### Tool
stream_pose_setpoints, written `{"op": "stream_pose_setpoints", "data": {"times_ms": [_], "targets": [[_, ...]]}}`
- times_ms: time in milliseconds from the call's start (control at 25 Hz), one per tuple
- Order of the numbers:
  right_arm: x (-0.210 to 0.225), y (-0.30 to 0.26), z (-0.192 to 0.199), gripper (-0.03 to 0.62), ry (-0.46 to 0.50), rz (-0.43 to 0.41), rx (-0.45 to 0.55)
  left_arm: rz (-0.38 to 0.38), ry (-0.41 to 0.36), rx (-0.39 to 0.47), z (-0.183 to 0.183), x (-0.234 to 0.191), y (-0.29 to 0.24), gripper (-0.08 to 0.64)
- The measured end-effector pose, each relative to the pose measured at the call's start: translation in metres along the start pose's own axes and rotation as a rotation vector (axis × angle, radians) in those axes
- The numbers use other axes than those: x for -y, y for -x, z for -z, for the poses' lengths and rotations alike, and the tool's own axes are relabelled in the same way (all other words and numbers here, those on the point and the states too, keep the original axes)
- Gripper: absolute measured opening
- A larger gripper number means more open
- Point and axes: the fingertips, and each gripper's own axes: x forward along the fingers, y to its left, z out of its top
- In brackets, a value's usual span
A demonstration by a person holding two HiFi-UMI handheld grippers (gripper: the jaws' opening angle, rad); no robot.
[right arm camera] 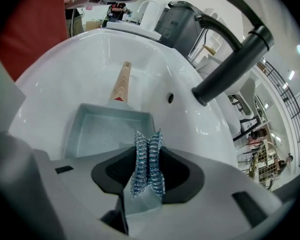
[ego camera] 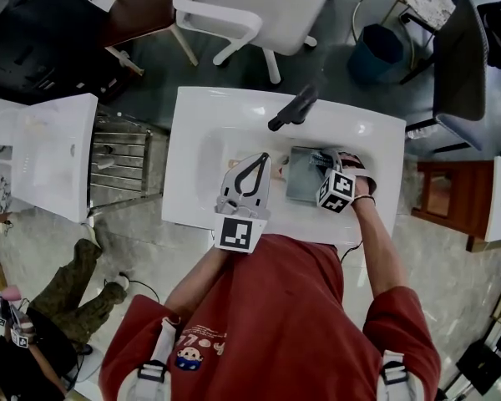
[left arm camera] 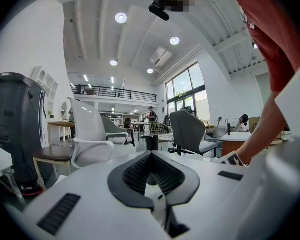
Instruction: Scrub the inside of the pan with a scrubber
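Note:
A square grey pan (ego camera: 301,180) lies in the white sink (ego camera: 202,153); its wooden handle (right arm camera: 120,82) points away from my right gripper. My right gripper (ego camera: 332,166) hovers over the pan's right side, shut on a silvery-blue wire scrubber (right arm camera: 147,165). In the right gripper view the scrubber stands pinched between the jaws just above the pan (right arm camera: 103,128), and I cannot tell whether it touches the pan. My left gripper (ego camera: 254,170) rests at the sink's front left, beside the pan. It is shut with nothing in it and faces out into the room (left arm camera: 151,155).
A black faucet (ego camera: 293,108) (right arm camera: 233,54) reaches over the basin from the back. Behind the sink stand a white chair (ego camera: 257,8) and a blue bin (ego camera: 377,52). A second white basin (ego camera: 53,154) and a metal rack (ego camera: 120,152) stand at left, a wooden stool (ego camera: 439,195) at right.

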Motion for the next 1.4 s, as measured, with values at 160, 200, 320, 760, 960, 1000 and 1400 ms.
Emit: {"op": "stream_pose_setpoints", "data": {"times_ms": [160,200,320,760,960,1000,1400], "targets": [[0.000,0.031,0.005,0.160,-0.063,-0.136,0.008,0.006,0.004,0.000,0.001,0.001,-0.001,0.008],[-0.005,0.037,0.009,0.161,-0.057,-0.175,-0.007,0.008,0.003,0.001,0.001,0.002,-0.001,0.008],[-0.027,0.048,0.020,0.161,-0.035,-0.279,-0.046,0.010,0.004,0.004,0.001,0.002,0.000,0.008],[-0.090,0.046,0.037,0.161,-0.044,-0.449,-0.093,0.010,0.003,-0.008,0.004,0.004,0.000,0.008],[-0.097,0.044,0.037,0.161,-0.049,-0.470,-0.108,0.017,0.000,-0.011,0.008,0.005,0.000,0.008],[-0.097,0.043,0.038,0.161,-0.044,-0.470,-0.111,0.016,0.001,-0.012,0.008,0.005,0.000,0.008],[-0.105,0.037,0.037,0.161,-0.079,-0.497,-0.107,0.012,0.006,-0.007,0.007,0.004,0.000,0.008]]}}
